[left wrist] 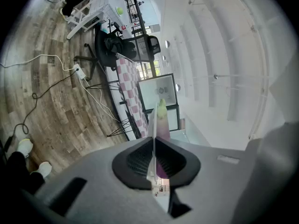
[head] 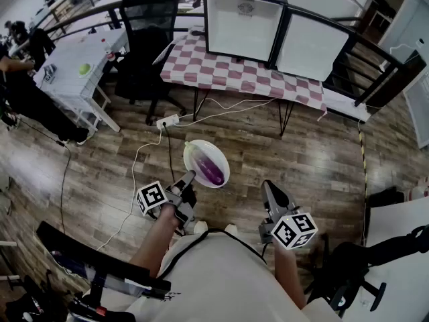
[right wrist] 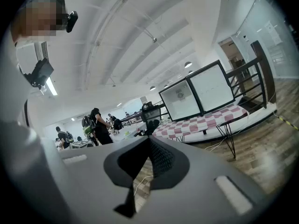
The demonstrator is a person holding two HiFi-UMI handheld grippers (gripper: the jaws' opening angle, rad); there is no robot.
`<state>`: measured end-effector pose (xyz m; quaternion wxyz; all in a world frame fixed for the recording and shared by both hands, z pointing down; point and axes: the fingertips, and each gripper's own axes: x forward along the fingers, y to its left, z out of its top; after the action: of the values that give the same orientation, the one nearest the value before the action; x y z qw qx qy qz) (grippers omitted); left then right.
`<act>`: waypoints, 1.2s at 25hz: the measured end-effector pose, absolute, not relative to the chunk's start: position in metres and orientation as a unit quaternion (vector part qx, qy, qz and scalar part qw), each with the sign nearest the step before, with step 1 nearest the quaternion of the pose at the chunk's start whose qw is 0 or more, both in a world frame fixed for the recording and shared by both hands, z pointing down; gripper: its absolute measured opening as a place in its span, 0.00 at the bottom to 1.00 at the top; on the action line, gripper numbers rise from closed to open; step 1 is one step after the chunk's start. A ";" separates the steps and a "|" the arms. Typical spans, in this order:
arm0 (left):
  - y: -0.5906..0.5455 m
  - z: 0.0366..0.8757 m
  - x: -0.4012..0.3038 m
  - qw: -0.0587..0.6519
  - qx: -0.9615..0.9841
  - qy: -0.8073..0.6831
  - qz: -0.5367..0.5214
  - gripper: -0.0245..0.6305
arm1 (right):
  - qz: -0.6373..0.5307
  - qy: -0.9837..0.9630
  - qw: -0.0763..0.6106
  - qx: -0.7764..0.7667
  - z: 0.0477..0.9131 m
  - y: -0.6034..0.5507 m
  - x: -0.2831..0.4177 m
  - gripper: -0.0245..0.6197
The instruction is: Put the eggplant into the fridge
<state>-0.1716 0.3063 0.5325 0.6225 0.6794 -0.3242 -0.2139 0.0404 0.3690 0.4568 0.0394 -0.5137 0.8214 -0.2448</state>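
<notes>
Transport step. Left claw (head: 190, 176) grips plate (head: 201, 143) rim carrying eggplant (head: 211, 168); right claw (head: 268, 186) closed, empty. Next: reach probable fridge (head: 242, 25), upper centre.

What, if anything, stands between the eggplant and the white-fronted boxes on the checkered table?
Nothing visible: only bare wooden floor lies between the eggplant on the plate and the boxes, whose fronts look closed.

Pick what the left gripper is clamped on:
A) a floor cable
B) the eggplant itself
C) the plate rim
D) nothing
C: in the left gripper view, the left gripper has its jaws shut on the thin white edge of the plate. The eggplant lies on the plate, beyond the jaws.
</notes>
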 end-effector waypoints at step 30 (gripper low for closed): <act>0.319 0.532 -0.142 0.620 0.670 -0.342 -0.224 0.07 | -0.260 0.816 0.048 -0.513 0.469 0.376 0.079 0.05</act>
<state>-0.1421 0.3192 0.5320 0.6195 0.6700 -0.3419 -0.2244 0.0790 0.3764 0.4692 0.0481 -0.5131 0.8164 -0.2605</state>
